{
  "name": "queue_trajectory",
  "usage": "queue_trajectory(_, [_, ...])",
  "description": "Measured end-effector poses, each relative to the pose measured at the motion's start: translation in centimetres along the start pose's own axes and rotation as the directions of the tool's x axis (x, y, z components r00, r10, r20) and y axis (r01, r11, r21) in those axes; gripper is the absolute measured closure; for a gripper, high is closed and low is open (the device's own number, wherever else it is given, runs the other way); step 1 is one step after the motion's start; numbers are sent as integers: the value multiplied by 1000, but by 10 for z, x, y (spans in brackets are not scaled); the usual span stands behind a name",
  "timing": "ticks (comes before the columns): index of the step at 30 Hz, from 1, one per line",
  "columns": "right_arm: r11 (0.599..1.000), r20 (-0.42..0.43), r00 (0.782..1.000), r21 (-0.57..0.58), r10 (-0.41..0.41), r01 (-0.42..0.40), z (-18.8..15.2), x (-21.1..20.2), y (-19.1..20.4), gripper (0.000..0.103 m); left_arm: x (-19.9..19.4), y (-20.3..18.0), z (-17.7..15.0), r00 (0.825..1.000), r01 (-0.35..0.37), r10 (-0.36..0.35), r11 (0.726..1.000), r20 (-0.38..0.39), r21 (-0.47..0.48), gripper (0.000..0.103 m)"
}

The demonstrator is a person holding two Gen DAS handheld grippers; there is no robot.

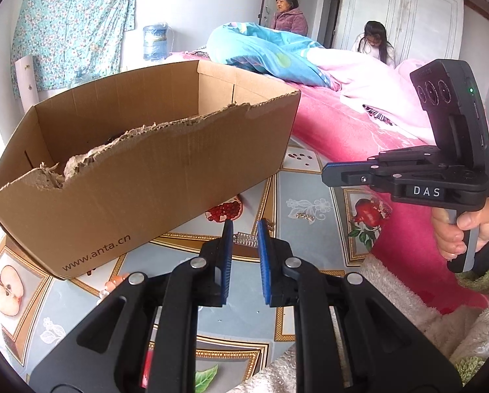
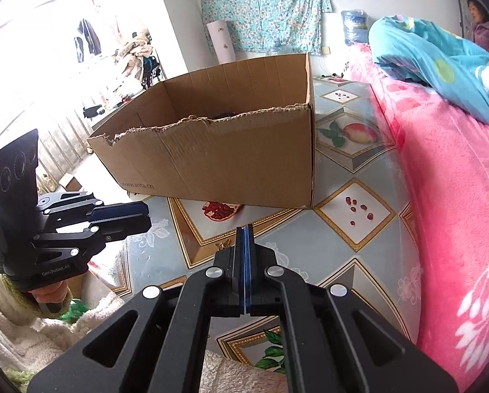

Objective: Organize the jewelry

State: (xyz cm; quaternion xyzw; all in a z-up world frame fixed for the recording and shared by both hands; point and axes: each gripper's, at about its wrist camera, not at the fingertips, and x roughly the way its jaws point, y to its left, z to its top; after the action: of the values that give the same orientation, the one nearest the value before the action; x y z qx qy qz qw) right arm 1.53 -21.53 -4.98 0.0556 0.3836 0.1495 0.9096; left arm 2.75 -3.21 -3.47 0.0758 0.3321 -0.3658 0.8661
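Note:
A torn open cardboard box (image 1: 139, 163) stands on the fruit-patterned table (image 1: 303, 190); it also shows in the right wrist view (image 2: 224, 160). My left gripper (image 1: 245, 227) is open, its blue pads either side of a silver bracelet (image 1: 245, 239) lying on the table just beyond the fingertips. A small gold piece of jewelry (image 1: 305, 216) lies farther right. A string of pale and orange beads (image 1: 113, 285) lies left of my left gripper. My right gripper (image 2: 245, 229) is shut and empty above the table. It appears from the side in the left wrist view (image 1: 329, 172).
A bed with a pink blanket (image 2: 451, 177) runs along the table's right side. A white fluffy cloth (image 1: 405, 301) lies at the near edge. Something dark lies inside the box (image 2: 223, 115). Two people (image 1: 288, 13) are beyond the bed.

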Motion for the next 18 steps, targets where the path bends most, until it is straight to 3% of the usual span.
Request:
queue_trajectory(3, [1000, -54, 998, 2, -24, 24, -5, 10, 0, 98, -5, -2, -2, 1000, -6, 6, 1000, 1, 2, 89])
queue_trajectory(5, [999, -105, 994, -14, -39, 38, -8, 21, 2, 86, -7, -3, -4, 1000, -10, 10, 1000, -2, -1, 89])
queue_trajectory(6, [998, -127, 990, -34, -54, 50, -10, 26, 3, 85, -7, -3, -4, 1000, -12, 12, 1000, -2, -2, 89])
queue_trajectory(11, [993, -238, 966, -85, -103, 85, -6, 52, 1, 86, -10, -1, -9, 1000, -18, 18, 1000, 0, -19, 89])
queue_trajectory(13, [986, -285, 949, -132, -133, 99, 1, 57, 5, 94, -11, 0, -11, 1000, -20, 20, 999, 1, -27, 89])
queue_trajectory(14, [987, -312, 942, -142, -120, 78, 4, 60, 7, 100, -11, 1, -12, 1000, -19, 19, 999, 2, -31, 89])
queue_trajectory(18, [992, -411, 907, -118, -91, 46, 16, 68, 4, 102, -14, 5, -12, 1000, -14, 15, 999, 19, -43, 89])
